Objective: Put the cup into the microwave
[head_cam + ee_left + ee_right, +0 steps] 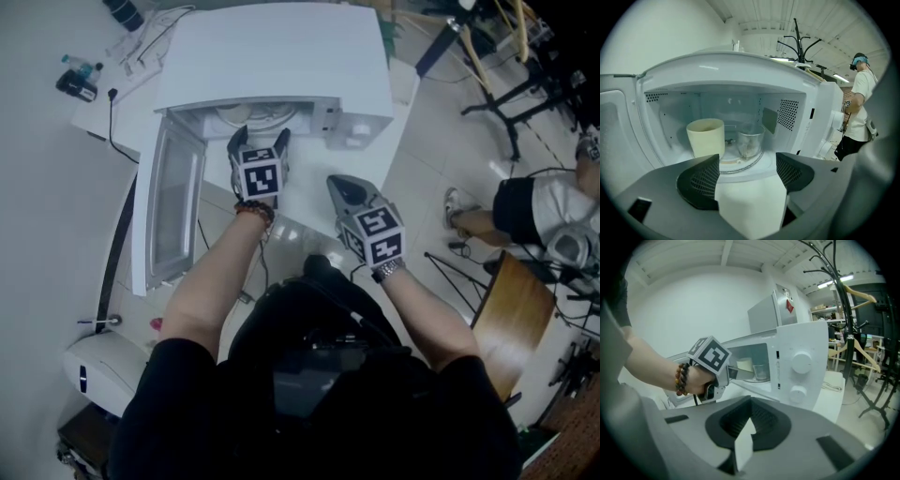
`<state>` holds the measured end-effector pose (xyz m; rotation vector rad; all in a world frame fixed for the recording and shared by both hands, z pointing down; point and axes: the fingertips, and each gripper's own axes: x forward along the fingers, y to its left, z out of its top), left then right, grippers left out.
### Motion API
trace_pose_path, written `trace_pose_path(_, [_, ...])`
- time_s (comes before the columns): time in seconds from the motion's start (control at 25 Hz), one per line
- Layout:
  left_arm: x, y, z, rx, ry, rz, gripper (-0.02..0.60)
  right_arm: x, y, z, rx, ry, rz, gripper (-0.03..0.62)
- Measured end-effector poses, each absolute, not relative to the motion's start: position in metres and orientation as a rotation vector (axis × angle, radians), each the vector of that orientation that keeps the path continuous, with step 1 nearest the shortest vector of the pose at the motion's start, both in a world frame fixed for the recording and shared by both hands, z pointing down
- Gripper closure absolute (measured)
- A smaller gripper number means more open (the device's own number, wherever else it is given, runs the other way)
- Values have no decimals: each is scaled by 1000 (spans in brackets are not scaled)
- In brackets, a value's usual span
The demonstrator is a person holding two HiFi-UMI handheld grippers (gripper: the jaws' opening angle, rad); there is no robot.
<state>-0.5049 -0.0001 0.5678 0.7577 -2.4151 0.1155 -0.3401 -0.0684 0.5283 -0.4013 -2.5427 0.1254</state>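
— Where's the cup (706,137)?
— Inside the microwave (820,108), upright on its turntable (736,165), mouth up, on the door-hinge side of a clear glass (750,139).
— And the tongs?
— Left tongs (746,174) are spread, empty, just before the microwave's opening. Right tongs (749,423) are pressed together, empty, nearer its knobs. The door (173,202) stands wide open.

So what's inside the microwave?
Inside the microwave, a cream cup and a clear glass stand side by side on the round turntable. The cup covers the wall behind it, and from here you can't see into the cup.
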Motion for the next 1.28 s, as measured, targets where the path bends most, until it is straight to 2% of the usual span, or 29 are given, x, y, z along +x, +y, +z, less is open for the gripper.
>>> trace_pose_path(1.08, [-389, 75, 516, 969, -2394, 94, 234, -273, 7, 465, -342, -2672, 27, 594])
trace_pose_path(1.16, [-382, 77, 511, 977, -2402, 95, 275, -270, 9, 460, -341, -2677, 15, 594])
trace_pose_path(1.28, [-373, 78, 501, 984, -2418, 90, 275, -264, 10, 455, -350, -2684, -1, 594])
